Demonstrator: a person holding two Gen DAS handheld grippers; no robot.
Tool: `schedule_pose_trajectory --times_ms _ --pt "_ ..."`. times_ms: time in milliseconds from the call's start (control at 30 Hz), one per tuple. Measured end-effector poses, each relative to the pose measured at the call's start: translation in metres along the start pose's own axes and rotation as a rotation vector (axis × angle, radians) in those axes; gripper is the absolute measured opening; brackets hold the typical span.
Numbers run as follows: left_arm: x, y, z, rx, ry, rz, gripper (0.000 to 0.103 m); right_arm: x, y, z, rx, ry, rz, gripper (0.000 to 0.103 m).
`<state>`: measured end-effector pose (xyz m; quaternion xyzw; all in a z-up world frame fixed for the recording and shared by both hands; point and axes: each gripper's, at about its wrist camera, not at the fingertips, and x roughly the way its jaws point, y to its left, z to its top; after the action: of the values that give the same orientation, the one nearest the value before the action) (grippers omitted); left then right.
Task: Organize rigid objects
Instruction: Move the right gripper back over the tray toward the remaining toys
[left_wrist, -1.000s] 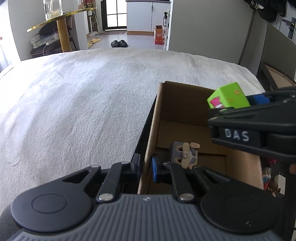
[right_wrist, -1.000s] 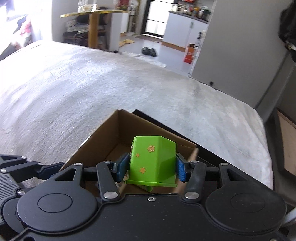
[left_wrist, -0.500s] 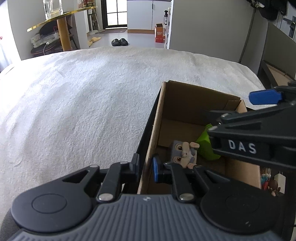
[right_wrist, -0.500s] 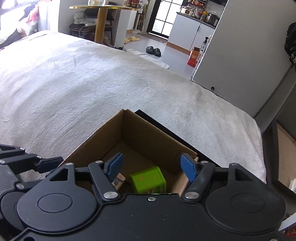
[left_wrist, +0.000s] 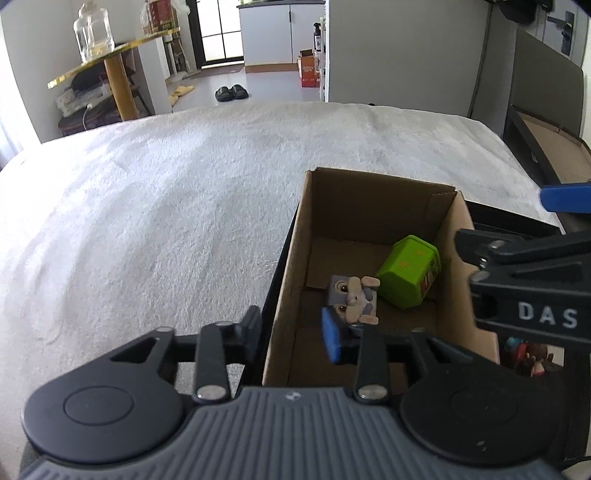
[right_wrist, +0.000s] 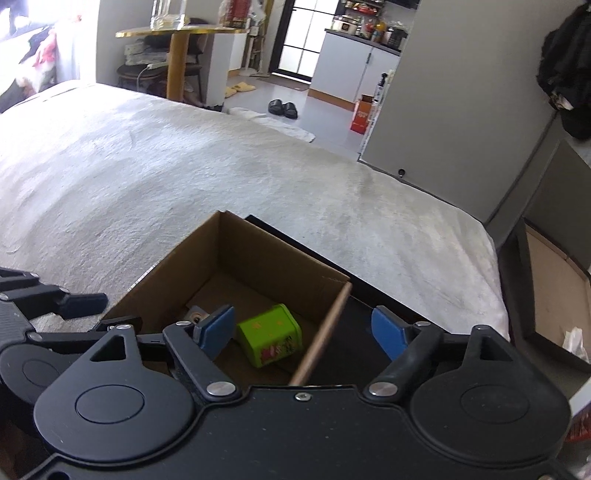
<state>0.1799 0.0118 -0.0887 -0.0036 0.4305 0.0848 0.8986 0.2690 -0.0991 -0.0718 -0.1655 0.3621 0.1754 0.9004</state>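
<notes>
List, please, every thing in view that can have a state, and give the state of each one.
cardboard box: open on top, standing on the white cover, two things inside.
green tin: lying tilted on the box floor, released.
grey block toy: inside the box, beside the tin.
left tongs: just opened, straddling the box wall, not clamping it.
right tongs: just opened wide, holding nothing.

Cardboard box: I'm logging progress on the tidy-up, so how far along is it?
Done: the green tin and the grey rabbit cube lie inside the cardboard box. In hand: nothing; the right gripper and left gripper have just been opening, both empty. Left: nothing loose shows on the white bedspread.
</notes>
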Motion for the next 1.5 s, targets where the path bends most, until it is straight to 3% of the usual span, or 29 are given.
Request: schedule_pose_trajectory --times_ms 367,567,1000,1500 --pt "-0.016 -0.016 0.000 0.057 -0.012 0.022 0.062 -0.020 -0.031 -0.030 0.100 0.003 -0.028 0.089" --pt "-0.026 -0.035 -0.001 0.111 -0.036 0.039 0.070 -0.027 -0.051 -0.048 0.188 0.001 -0.029 0.091" --pt "-0.033 -0.064 -0.006 0.205 -0.038 0.068 0.071 -0.032 -0.077 -0.102 0.412 0.019 -0.042 0.092" --pt "-0.036 -0.082 -0.016 0.259 -0.051 0.108 0.071 -0.022 -0.102 -0.151 0.481 0.045 -0.040 0.092"
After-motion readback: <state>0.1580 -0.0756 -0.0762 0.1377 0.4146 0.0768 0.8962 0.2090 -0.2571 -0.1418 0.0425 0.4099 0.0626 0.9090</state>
